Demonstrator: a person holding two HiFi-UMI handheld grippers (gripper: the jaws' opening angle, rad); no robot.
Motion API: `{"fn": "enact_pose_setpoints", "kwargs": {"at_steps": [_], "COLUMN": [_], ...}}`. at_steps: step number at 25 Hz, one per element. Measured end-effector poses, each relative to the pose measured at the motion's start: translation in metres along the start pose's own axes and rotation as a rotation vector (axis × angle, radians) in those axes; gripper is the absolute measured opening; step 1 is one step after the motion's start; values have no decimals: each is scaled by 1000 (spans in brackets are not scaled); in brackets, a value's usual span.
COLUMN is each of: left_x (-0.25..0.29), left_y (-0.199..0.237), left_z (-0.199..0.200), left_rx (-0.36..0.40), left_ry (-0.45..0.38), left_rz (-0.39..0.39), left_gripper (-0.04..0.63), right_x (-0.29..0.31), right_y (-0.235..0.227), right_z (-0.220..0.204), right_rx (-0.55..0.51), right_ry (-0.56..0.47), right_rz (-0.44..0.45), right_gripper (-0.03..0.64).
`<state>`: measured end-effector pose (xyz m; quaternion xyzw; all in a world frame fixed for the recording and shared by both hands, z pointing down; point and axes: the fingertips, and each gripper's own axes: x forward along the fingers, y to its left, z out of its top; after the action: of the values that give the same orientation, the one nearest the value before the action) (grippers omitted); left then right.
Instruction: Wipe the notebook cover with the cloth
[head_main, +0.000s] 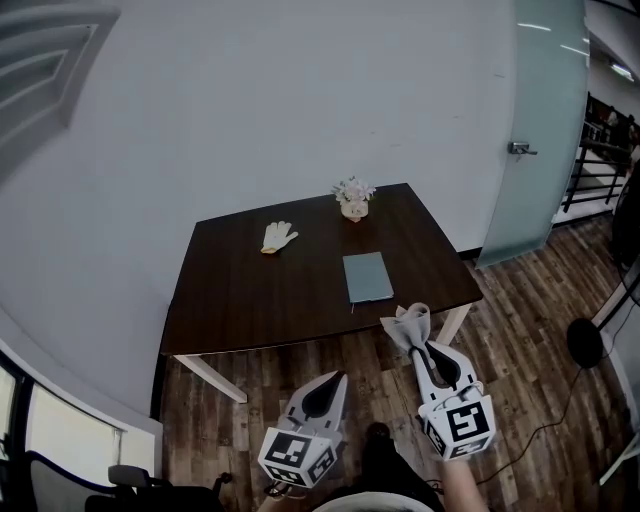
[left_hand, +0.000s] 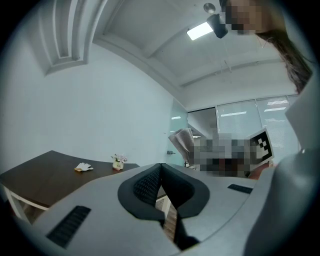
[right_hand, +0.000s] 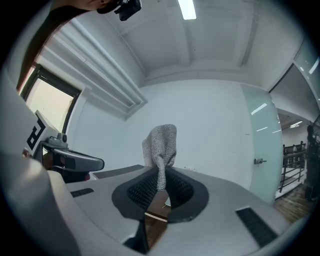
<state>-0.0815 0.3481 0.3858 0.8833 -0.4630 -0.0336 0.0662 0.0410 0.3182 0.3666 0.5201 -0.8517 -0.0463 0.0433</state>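
A dark wooden table (head_main: 250, 290) on white legs stands against a pale wall, on a wood-plank floor (head_main: 520, 310). Both grippers are held in the air over the floor at the table's near side, well short of anything lying on the top.

The right gripper (head_main: 420, 343) points toward the table's near right corner. Its jaws are pressed tight on a grey knitted cloth (right_hand: 160, 142), which is pinched at its lower end and stands up in a bunched fold above the tips.

The left gripper (head_main: 339, 378) sits lower and to the left. Its own view shows the jaws closed together with their dark pads meeting and nothing between them.

The notebook (head_main: 368, 277), with a grey-green cover, lies flat on the right half of the table, near the front edge and apart from the cloth. A white glove (head_main: 279, 237) lies toward the back, and a small pot of flowers (head_main: 354, 197) stands by the far edge.
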Motion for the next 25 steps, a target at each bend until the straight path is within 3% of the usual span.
{"fn": "enact_pose_setpoints", "kwargs": {"at_steps": [25], "left_x": [230], "left_y": [91], "left_z": [15], "left_rx": [11], "left_ry": [48], "left_rz": [7], "left_gripper": [18], "right_x": [198], "right_y": [-142], "right_z": [-20], "right_rx": [32], "right_ry": [26], "right_rz": [45], "right_gripper": [44]}}
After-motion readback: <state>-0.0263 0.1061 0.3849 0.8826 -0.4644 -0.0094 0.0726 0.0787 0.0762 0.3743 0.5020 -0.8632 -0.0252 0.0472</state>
